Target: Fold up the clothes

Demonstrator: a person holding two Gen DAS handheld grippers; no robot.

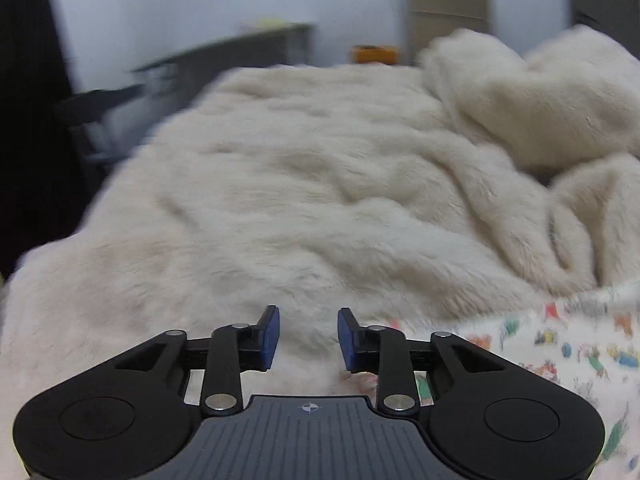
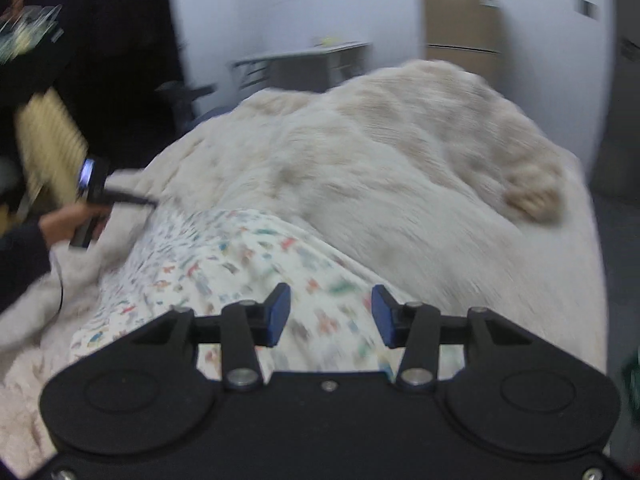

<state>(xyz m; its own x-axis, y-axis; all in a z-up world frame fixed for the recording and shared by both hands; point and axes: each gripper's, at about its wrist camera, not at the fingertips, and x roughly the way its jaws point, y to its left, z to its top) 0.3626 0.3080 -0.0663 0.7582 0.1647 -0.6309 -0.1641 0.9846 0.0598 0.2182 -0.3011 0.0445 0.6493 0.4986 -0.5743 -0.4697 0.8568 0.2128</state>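
Cream fleece garment (image 1: 304, 184) spread wide over the work surface, filling most of the left wrist view; right side of it bunched into thick rolled folds (image 1: 532, 120), far right; patterned lining (image 1: 568, 344), white with small coloured figures, turned out at near right, touching the fleece edge.

Left gripper (image 1: 308, 338) low over the near fleece, jaws parted, blue pads (image 1: 270, 338) with bare gap between them; nothing pinched, released.

Right gripper (image 2: 331, 316) above the patterned lining (image 2: 240, 264), jaws parted wider, blue pads (image 2: 280, 314) clear of cloth; released, grasping nothing; whether the tips touch the lining cannot be told through blur.

In the right wrist view, fleece (image 2: 400, 168) heaped into a mound beyond the lining; a sleeve end (image 2: 536, 196) lying at far right on the surface; left hand (image 2: 68, 220) with dark sleeve at far left, gripping the other gripper's handle, tips at the fleece edge beside the lining.

Background: grey desk (image 2: 304, 60) against the far wall; brown cabinet (image 2: 460, 24) to its right; orange object (image 1: 374, 54) on the floor, identity unclear; both views blurred.
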